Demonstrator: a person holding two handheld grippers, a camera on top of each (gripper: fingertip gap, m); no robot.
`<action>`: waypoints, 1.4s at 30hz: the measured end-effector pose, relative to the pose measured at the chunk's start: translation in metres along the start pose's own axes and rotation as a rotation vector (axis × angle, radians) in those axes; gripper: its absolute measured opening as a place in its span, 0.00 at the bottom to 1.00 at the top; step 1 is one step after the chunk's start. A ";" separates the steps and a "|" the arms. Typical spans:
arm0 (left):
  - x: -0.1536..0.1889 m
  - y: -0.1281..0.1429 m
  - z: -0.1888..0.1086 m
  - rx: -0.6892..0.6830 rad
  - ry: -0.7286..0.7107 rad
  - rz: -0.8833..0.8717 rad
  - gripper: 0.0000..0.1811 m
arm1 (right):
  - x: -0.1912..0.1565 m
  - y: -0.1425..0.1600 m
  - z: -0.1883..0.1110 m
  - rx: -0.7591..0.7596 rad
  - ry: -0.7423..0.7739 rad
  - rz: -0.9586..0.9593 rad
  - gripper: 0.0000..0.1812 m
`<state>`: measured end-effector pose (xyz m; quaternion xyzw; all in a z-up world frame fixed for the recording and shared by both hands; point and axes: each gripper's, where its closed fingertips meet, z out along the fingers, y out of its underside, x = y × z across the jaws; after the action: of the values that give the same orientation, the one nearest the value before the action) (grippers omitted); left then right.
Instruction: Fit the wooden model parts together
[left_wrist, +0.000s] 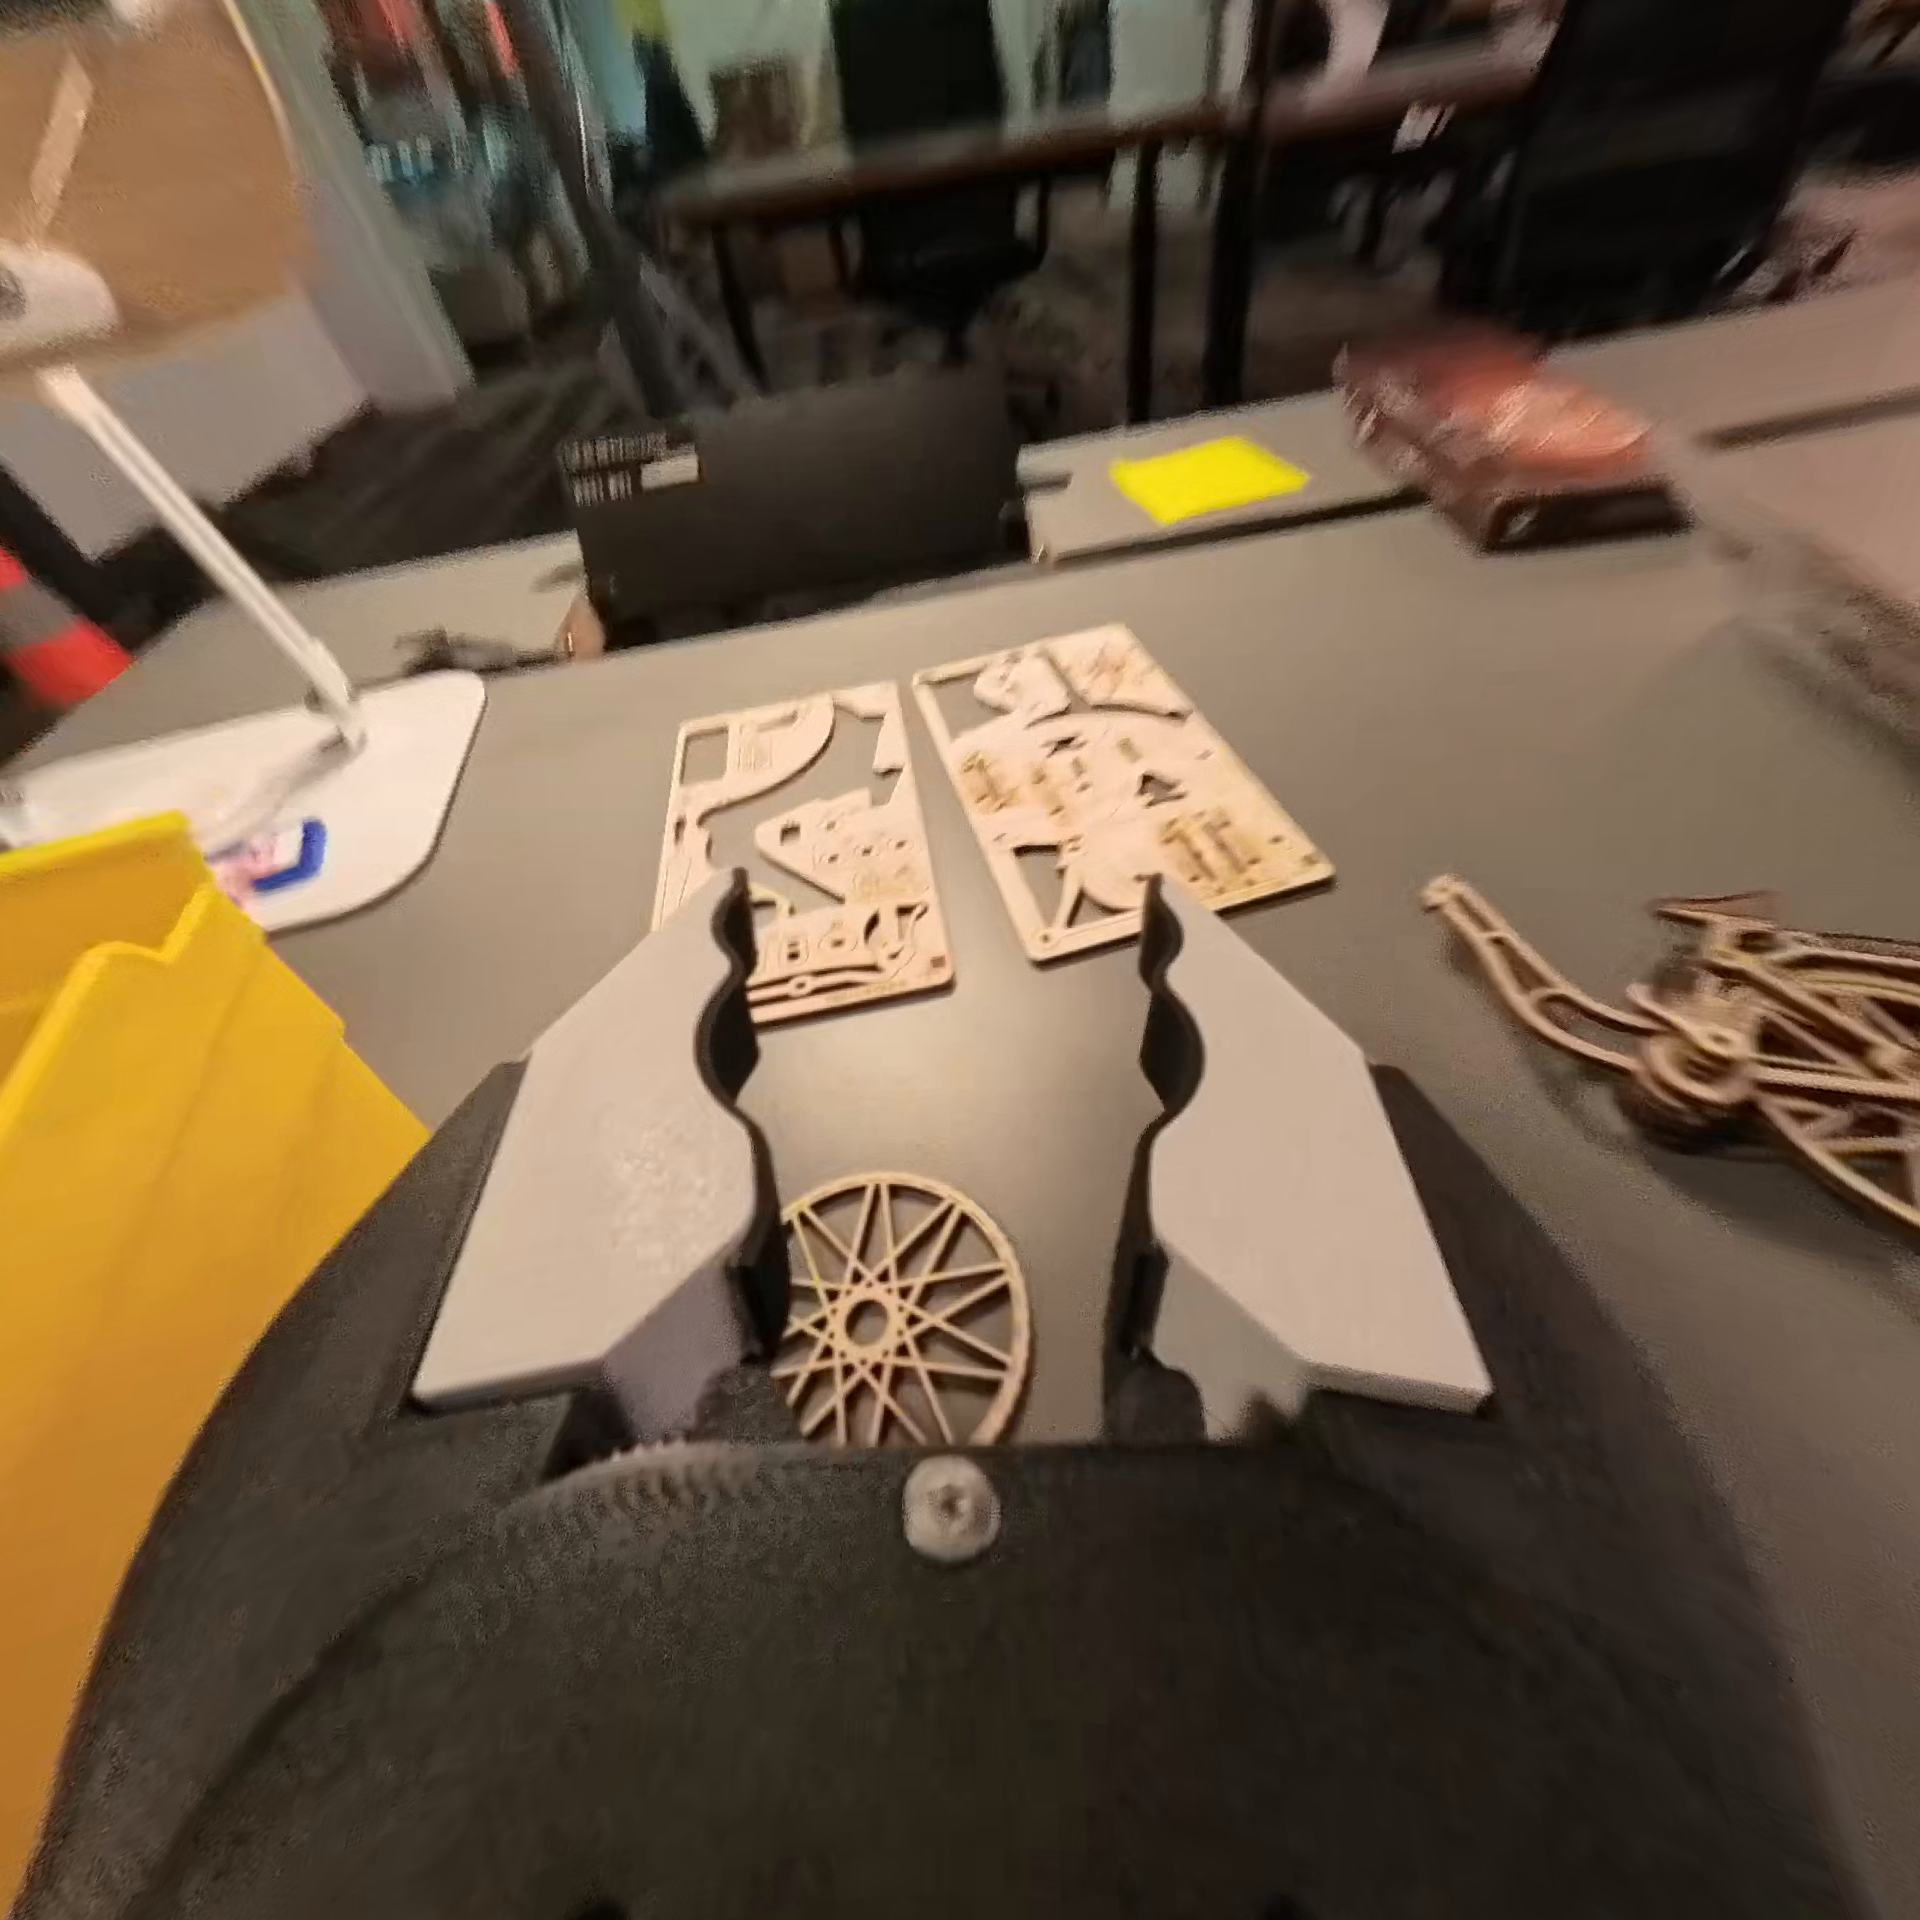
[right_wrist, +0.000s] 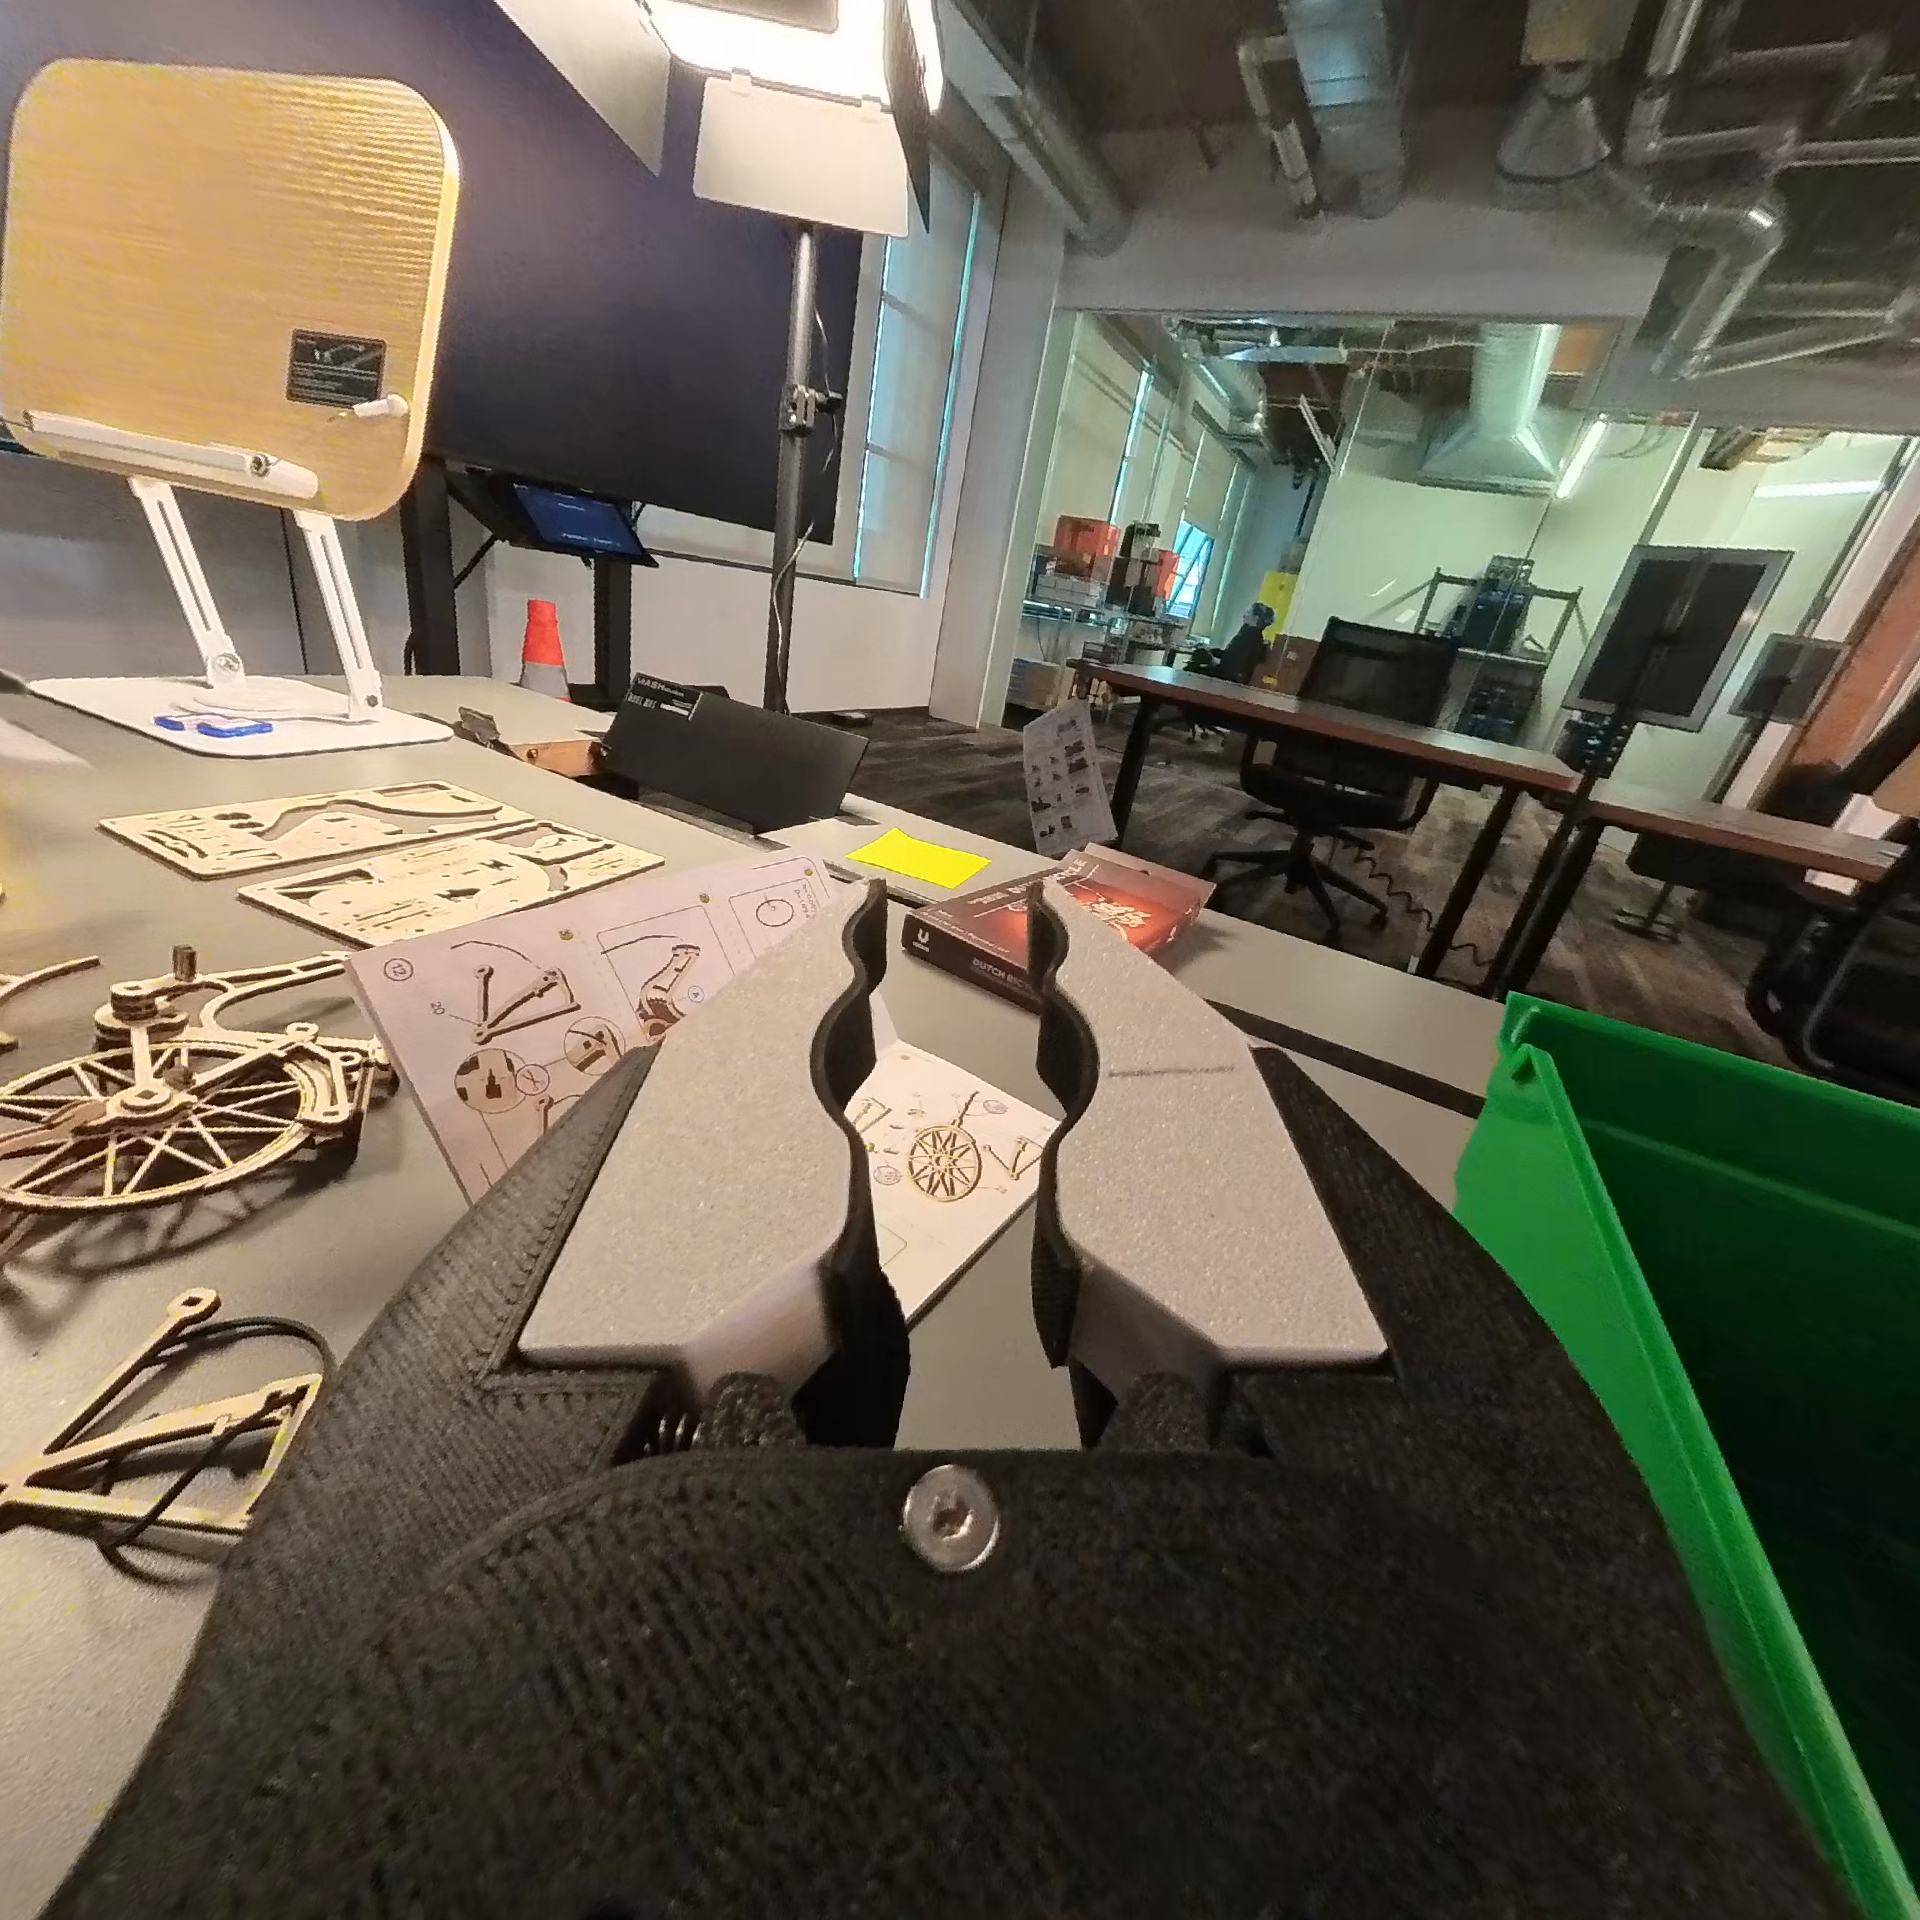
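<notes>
A loose wooden spoked wheel (left_wrist: 902, 1311) lies flat on the grey table, below and between the bases of my left gripper's fingers. My left gripper (left_wrist: 943, 896) is open and empty above it. Two laser-cut wooden part sheets (left_wrist: 808, 831) (left_wrist: 1117, 790) lie ahead of it. A part-built wooden bicycle model (left_wrist: 1745, 1039) lies to the right; in the right wrist view the model (right_wrist: 166, 1101) is at the left, with a wooden frame piece with a black band (right_wrist: 156, 1444) in front of it. My right gripper (right_wrist: 954, 902) is open and empty over the instruction sheet (right_wrist: 582, 997).
A yellow bin (left_wrist: 156, 1195) stands close on the left, a green bin (right_wrist: 1714, 1351) close on the right. A white stand with a wooden board (right_wrist: 218, 312) is at the back left. A dark red box (right_wrist: 1049, 925), a yellow note (right_wrist: 916, 858) and a black box (right_wrist: 727, 758) lie farther back. Left tips to right tips: about 35 cm. It is some 9 cm from my left tips to the loose wooden spoked wheel (left_wrist: 902, 1311). The model (right_wrist: 166, 1101) sits 15 cm or so from the ends of my left fingers.
</notes>
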<state>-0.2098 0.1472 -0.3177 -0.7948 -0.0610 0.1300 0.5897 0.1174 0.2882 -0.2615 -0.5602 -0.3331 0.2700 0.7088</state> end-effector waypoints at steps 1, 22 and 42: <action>-0.005 0.006 0.011 -0.074 -0.011 -0.029 0.45 | 0.000 0.000 0.000 -0.002 0.000 0.000 0.14; -0.044 0.061 0.080 -0.616 0.019 -0.171 0.55 | -0.001 0.000 0.000 -0.003 -0.002 -0.005 0.14; -0.043 0.060 0.074 -0.609 -0.002 -0.165 0.51 | -0.028 -0.001 0.002 -0.023 -0.087 -0.123 0.14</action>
<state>-0.2753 0.1864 -0.3892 -0.9271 -0.1621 0.0584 0.3328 0.0979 0.2681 -0.2646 -0.5344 -0.4006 0.2462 0.7023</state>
